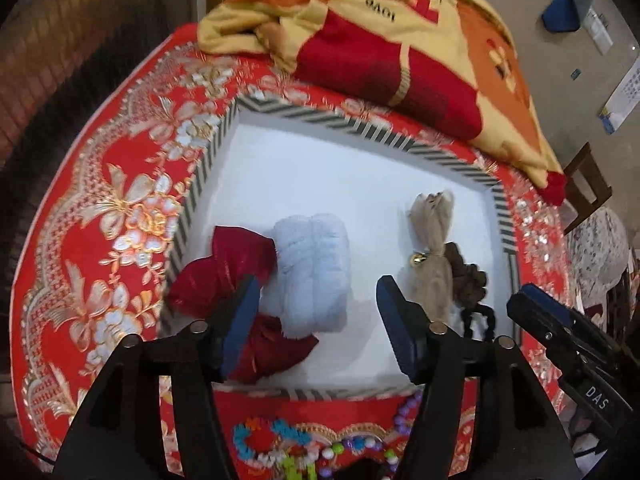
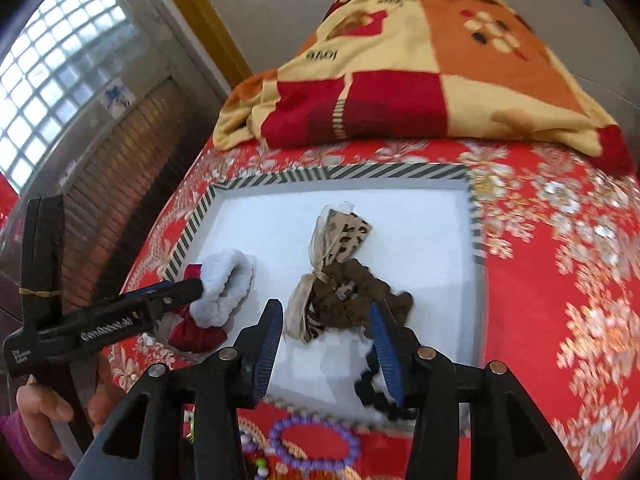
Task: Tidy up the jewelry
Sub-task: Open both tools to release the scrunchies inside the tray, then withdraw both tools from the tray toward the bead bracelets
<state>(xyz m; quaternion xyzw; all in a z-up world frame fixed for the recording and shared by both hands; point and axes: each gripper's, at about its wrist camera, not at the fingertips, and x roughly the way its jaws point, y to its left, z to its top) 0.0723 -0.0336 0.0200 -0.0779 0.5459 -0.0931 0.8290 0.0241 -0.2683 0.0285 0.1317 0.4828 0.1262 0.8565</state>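
Below tray's near rim, lower centre of both views: bead bracelets (image 2: 316, 440) on red embroidered cloth (image 1: 100, 240), outside striped-rim tray (image 1: 320, 120). Likely light, hard, slippery, prone to roll; best pinched across strand, not on single bead. Inside tray: red scrunchie (image 1: 216, 272), white fluffy scrunchie (image 1: 316, 264), beige gauze pouch (image 1: 432, 256), brown scrunchie (image 2: 356, 296), black chain (image 2: 376, 396) — soft, light, compressible. Left gripper (image 1: 316, 320) wide open, holding nothing. Right gripper (image 2: 324, 356) partly open, empty; black chain just beside right finger.
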